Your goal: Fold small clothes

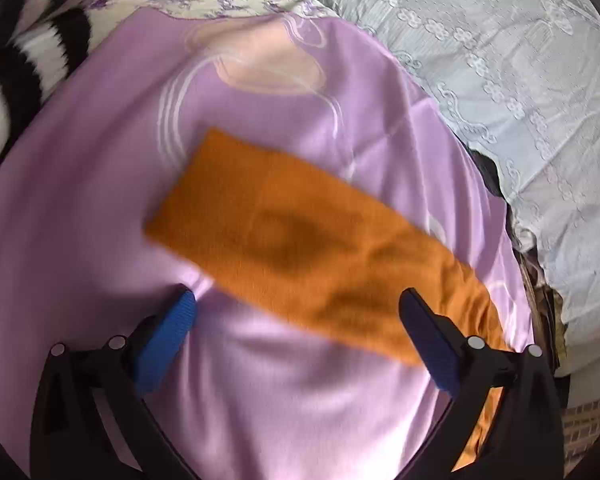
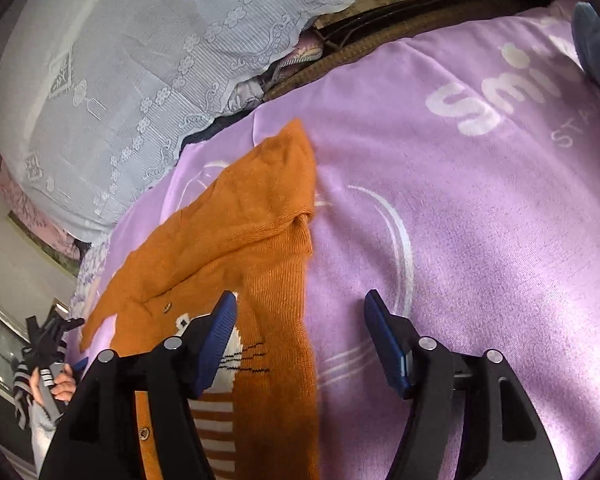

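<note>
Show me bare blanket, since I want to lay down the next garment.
Free: blanket right of the orange sweater, up to the white lettering; also the patch left of it in the left view. Crowded: lace cloth edge, where the sleeve reaches.

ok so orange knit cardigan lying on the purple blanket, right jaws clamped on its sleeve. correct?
Not quite. The orange knit cardigan does lie on the purple blanket, but the right gripper has its jaws open, holding nothing; the right wrist view shows the gap.
</note>
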`<state>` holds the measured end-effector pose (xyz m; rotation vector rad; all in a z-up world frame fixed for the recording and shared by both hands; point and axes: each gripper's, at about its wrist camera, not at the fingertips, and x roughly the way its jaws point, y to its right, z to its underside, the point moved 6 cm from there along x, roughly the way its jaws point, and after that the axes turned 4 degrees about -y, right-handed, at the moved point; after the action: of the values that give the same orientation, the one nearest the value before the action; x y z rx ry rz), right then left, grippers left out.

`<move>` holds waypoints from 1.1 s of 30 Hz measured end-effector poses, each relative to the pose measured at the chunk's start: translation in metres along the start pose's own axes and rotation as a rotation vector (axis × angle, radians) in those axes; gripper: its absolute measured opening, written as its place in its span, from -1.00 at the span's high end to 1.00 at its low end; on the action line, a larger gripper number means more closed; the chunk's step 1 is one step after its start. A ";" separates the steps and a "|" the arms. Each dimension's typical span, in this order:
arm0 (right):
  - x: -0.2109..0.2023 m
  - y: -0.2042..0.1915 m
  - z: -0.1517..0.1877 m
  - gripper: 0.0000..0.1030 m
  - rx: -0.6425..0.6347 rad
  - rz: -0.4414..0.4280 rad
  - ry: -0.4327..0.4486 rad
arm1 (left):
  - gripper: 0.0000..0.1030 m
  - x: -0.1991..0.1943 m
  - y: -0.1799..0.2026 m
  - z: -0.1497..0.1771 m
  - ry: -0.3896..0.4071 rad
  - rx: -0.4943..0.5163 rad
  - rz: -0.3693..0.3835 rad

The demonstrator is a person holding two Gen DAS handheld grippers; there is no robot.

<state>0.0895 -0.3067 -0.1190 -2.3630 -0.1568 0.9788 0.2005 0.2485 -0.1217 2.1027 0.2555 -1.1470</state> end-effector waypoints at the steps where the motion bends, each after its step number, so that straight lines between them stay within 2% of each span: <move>1: 0.001 -0.001 0.000 -0.43 -0.008 -0.002 0.000 | -0.91 0.001 0.001 -0.006 0.004 -0.007 0.005; 5: 0.007 -0.008 0.000 -0.59 -0.049 0.009 -0.011 | -0.84 0.009 0.005 -0.022 0.035 -0.001 0.010; 6: 0.007 -0.008 0.000 -0.60 -0.051 0.008 -0.012 | -0.64 0.005 0.001 -0.023 0.046 -0.004 0.004; 7: 0.008 -0.009 0.000 -0.61 -0.052 0.007 -0.014 | -0.32 0.003 -0.002 -0.025 0.055 -0.006 -0.005; 10: 0.008 -0.009 0.000 -0.63 -0.051 0.005 -0.016 | 0.28 -0.002 -0.016 -0.027 0.055 -0.028 0.004; 15: 0.009 -0.009 0.000 -0.64 -0.055 0.006 -0.018 | 0.82 -0.006 -0.019 -0.025 0.042 -0.026 0.036; 17: 0.009 -0.009 0.001 -0.65 -0.056 0.008 -0.019 | 0.88 -0.012 -0.008 -0.020 0.047 0.026 0.040; 21: 0.010 -0.010 0.001 -0.66 -0.061 0.012 -0.022 | 0.90 -0.030 0.035 -0.005 0.134 0.219 -0.054; 26: 0.010 -0.010 0.001 -0.67 -0.061 0.012 -0.022 | 0.90 -0.040 0.088 0.021 0.181 0.410 -0.113; 33: 0.009 -0.011 0.002 -0.68 -0.060 0.013 -0.021 | 0.90 -0.040 0.136 0.049 0.182 0.542 -0.111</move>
<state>0.0958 -0.2937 -0.1204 -2.4119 -0.1817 1.0186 0.2102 0.1232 -0.0398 2.7042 0.1566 -1.1842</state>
